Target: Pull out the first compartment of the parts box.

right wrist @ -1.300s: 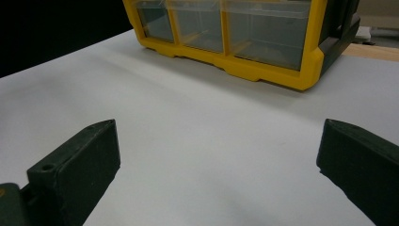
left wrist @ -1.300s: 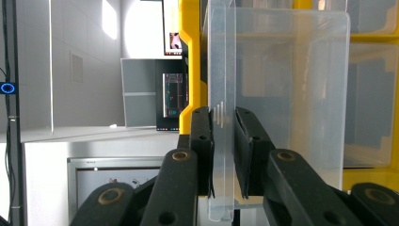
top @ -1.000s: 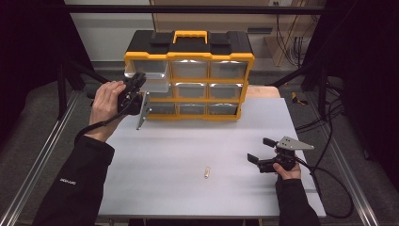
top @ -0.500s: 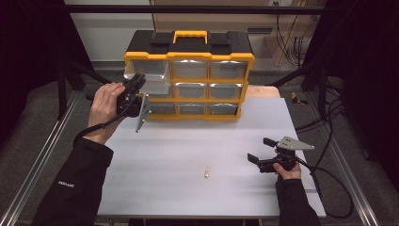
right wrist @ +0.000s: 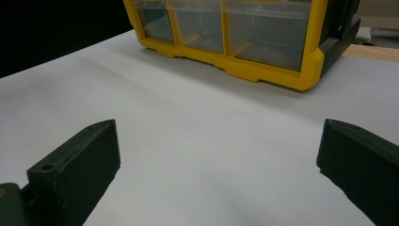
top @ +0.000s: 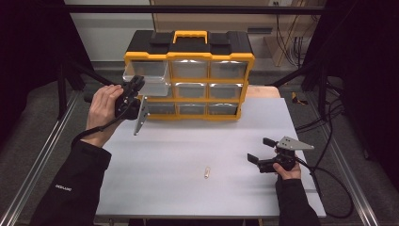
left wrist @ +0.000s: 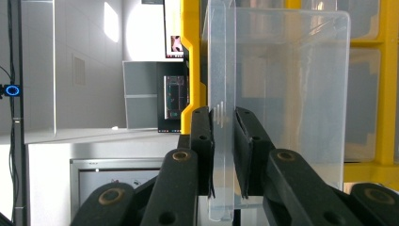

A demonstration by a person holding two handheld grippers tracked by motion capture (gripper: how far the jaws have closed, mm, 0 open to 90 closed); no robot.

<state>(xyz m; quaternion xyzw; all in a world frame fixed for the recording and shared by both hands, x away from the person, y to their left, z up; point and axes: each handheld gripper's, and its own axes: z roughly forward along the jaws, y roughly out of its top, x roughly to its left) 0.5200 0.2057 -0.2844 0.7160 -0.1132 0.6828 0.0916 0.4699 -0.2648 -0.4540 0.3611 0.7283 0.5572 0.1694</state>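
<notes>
The left hand-held gripper (top: 137, 84) was clamped on the front lip of a clear drawer (top: 149, 75), the top-left one of the yellow organizer (top: 189, 77) at the back of the table (top: 188, 150). In the high view the drawer stood partly pulled out of its slot, its front jutting past the yellow frame. In the left gripper view, turned on its side, the black pads (left wrist: 244, 141) pressed the thin transparent lip (left wrist: 221, 117) from both sides; the lower end of the lip was cut off behind the jaw links. Whether the drawer held anything could not be told through the glare on the plastic.

The right hand-held gripper (top: 262, 149) rested low on the table near its right front corner, jaws wide apart with nothing between them, well apart from the organizer. A small pale object (top: 207, 172) lay on the table to its left, too small to identify.
</notes>
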